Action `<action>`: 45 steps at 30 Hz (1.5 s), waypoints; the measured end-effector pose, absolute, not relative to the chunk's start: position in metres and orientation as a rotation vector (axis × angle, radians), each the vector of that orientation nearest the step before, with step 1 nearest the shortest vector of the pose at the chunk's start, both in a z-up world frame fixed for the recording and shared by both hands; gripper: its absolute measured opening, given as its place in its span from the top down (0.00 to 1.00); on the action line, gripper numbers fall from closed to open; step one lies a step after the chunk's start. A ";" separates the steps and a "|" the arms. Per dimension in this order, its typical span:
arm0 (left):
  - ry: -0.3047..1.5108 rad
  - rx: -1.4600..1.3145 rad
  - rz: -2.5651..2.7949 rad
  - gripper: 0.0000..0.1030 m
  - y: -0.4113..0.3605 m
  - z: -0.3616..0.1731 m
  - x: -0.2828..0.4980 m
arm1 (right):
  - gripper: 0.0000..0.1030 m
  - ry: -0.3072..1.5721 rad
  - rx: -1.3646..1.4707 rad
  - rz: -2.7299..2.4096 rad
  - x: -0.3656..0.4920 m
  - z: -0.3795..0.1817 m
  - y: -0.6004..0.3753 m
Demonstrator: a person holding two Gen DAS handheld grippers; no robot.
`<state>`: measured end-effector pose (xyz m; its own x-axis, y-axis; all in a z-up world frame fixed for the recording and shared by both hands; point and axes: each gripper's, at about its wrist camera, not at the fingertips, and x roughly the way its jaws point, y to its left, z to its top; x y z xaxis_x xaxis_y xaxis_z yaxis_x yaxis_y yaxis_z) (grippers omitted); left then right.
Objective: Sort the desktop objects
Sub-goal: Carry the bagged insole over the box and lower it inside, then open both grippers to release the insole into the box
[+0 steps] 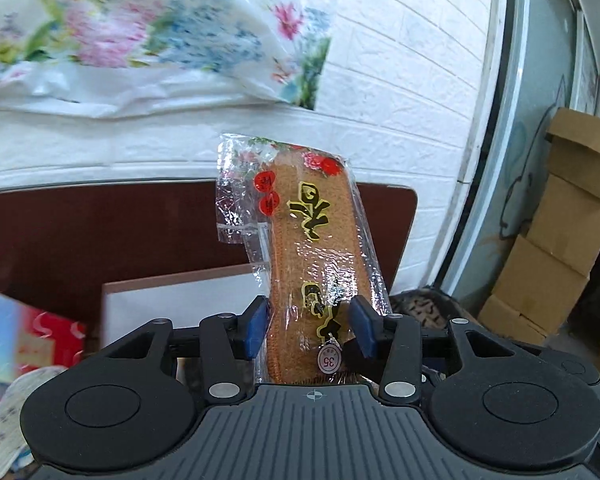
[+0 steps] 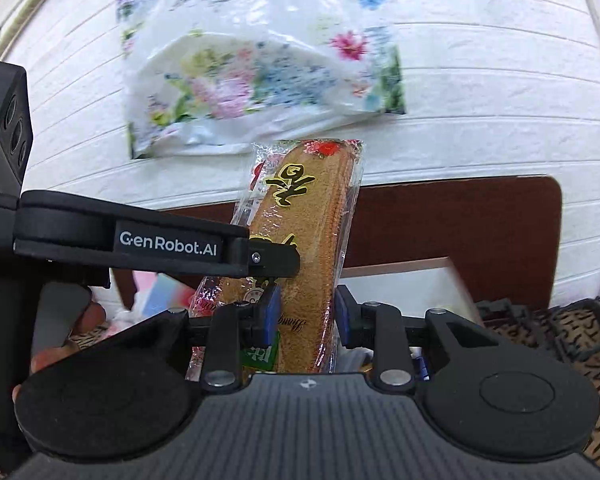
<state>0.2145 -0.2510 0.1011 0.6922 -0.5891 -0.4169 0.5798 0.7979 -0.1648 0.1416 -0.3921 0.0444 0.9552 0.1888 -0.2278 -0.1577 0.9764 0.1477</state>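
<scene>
Right tongs clamped, left tongs parted

I can't see the foot of the insole pack; it drops behind the left gripper body, and likewise behind the right gripper in my other view. The floral bag is smeared by motion and cut off at the top and left edges. The red packet at lower left is too blurred for me to identify. The left gripper's arm covers part of the pack's lettering. The boxes run off the right edge.
</scene>
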 end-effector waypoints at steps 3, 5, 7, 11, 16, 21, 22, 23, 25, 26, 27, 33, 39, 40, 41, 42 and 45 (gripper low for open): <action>0.494 -0.027 -0.649 0.42 -0.271 0.093 0.234 | 0.68 0.251 0.117 0.168 0.159 0.041 -0.412; 0.511 -0.035 -0.648 0.42 -0.281 0.086 0.247 | 0.68 0.263 0.107 0.166 0.171 0.037 -0.421; 0.532 -0.044 -0.645 0.42 -0.289 0.080 0.259 | 0.68 0.274 0.105 0.168 0.183 0.032 -0.430; 0.573 -0.050 -0.636 0.42 -0.302 0.063 0.280 | 0.67 0.305 0.124 0.179 0.204 0.019 -0.443; 0.638 -0.034 -0.617 0.44 -0.315 0.039 0.299 | 0.67 0.355 0.108 0.173 0.225 0.002 -0.450; 0.693 0.037 -0.626 0.09 -0.323 0.017 0.295 | 0.56 0.453 0.022 0.123 0.239 -0.018 -0.446; 0.673 0.040 -0.619 0.07 -0.322 0.015 0.291 | 0.51 0.451 -0.007 0.112 0.237 -0.021 -0.445; 0.659 0.048 -0.614 0.05 -0.322 0.014 0.288 | 0.45 0.445 -0.030 0.110 0.234 -0.023 -0.443; 0.665 0.071 -0.612 0.02 -0.324 0.013 0.284 | 0.36 0.441 -0.060 0.113 0.228 -0.025 -0.441; 0.675 0.079 -0.613 0.01 -0.325 0.013 0.283 | 0.27 0.437 -0.071 0.111 0.226 -0.026 -0.440; 0.680 0.086 -0.617 0.01 -0.326 0.012 0.281 | 0.15 0.428 -0.082 0.104 0.223 -0.027 -0.439; 0.643 0.116 -0.593 0.00 -0.323 0.016 0.263 | 0.01 0.415 -0.111 0.064 0.211 -0.025 -0.432; 0.634 0.116 -0.579 0.00 -0.319 0.022 0.250 | 0.01 0.426 -0.100 0.064 0.204 -0.022 -0.431; 0.633 0.112 -0.579 0.00 -0.317 0.025 0.247 | 0.01 0.426 -0.099 0.060 0.203 -0.020 -0.431; 0.631 0.108 -0.579 0.00 -0.315 0.027 0.243 | 0.01 0.425 -0.097 0.057 0.202 -0.018 -0.430; 0.629 0.104 -0.578 0.00 -0.314 0.029 0.240 | 0.01 0.424 -0.094 0.056 0.199 -0.016 -0.429; 0.616 0.095 -0.566 0.00 -0.308 0.037 0.227 | 0.00 0.414 -0.080 0.062 0.189 -0.009 -0.427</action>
<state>0.2269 -0.3076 0.0367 0.6706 -0.4738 -0.5708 0.5289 0.8449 -0.0800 0.1885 -0.4269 -0.0093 0.9135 0.0438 -0.4044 -0.0764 0.9950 -0.0648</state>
